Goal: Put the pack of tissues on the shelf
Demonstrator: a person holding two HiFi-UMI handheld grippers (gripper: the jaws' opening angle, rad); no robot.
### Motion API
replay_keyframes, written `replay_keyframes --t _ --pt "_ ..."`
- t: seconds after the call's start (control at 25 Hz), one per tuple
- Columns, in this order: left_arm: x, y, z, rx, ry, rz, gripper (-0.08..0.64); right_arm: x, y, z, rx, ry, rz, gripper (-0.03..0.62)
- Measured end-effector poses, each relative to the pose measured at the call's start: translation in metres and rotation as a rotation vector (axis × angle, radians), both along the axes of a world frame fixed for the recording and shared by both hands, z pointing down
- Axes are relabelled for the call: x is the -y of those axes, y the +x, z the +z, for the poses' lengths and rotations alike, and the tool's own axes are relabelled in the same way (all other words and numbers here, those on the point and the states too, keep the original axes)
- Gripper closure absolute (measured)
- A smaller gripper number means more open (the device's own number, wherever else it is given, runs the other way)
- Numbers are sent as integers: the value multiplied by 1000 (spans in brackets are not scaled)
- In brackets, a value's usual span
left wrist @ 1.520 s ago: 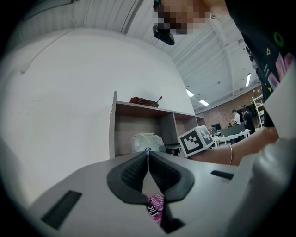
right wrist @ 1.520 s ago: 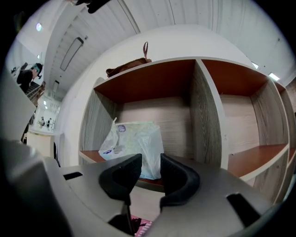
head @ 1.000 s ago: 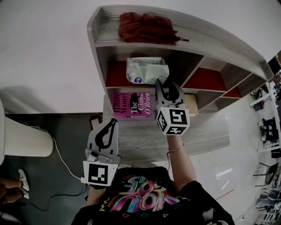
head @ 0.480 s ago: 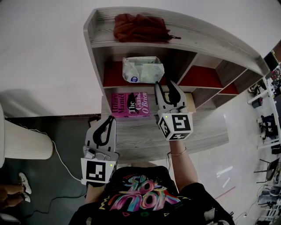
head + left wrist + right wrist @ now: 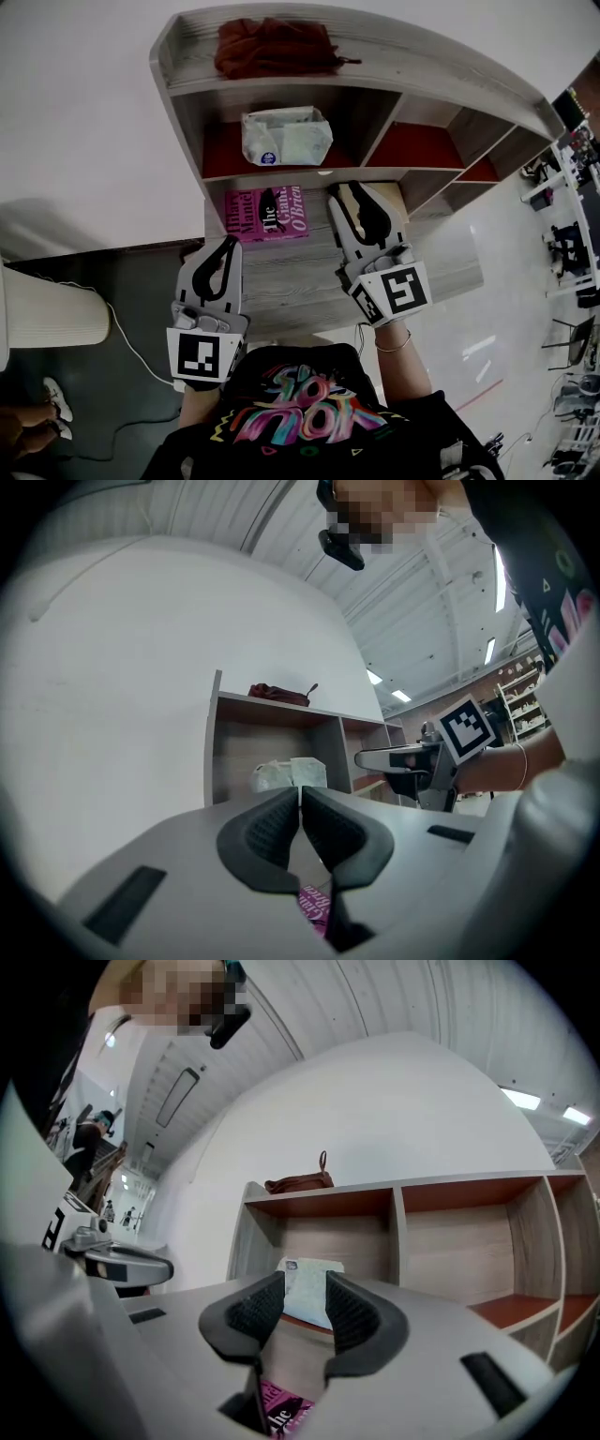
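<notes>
Two empty claws: left claw (image 5: 300, 794) closed, right claw (image 5: 303, 1288) parted; head view alone shows whole book (image 5: 267, 212).

Shelf (image 5: 182, 122) holds tissue pack (image 5: 286, 136), cloth (image 5: 272, 47) atop; table (image 5: 291, 291) bears book (image 5: 267, 213).

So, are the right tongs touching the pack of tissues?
Apart. The head view shows the open right tongs short of the shelf, with bare shelf board between them and the pack of tissues.
</notes>
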State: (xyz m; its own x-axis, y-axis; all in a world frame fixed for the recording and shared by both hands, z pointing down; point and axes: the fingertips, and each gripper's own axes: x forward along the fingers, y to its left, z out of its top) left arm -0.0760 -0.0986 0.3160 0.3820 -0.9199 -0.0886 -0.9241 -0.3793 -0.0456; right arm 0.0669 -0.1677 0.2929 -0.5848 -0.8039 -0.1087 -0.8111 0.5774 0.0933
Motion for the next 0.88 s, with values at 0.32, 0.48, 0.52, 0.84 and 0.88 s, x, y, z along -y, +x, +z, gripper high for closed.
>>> replay_keyframes --t 0.32,0.48,0.52,0.84,0.88 --pt "0 11 -2 -28 1 23 530 -33 24 16 0 -67 -9 454" --pt "-3 12 -2 -29 -3 26 531 -48 41 28 24 -104 33 466" --pt "-3 12 -1 -28 -5 26 530 -51 45 29 24 -105 39 474" --pt "-5 12 2 -23 -21 29 530 -68 52 38 0 -109 39 534" --pt "-6 12 2 -22 -22 31 529 -70 52 40 -1 -112 40 538"
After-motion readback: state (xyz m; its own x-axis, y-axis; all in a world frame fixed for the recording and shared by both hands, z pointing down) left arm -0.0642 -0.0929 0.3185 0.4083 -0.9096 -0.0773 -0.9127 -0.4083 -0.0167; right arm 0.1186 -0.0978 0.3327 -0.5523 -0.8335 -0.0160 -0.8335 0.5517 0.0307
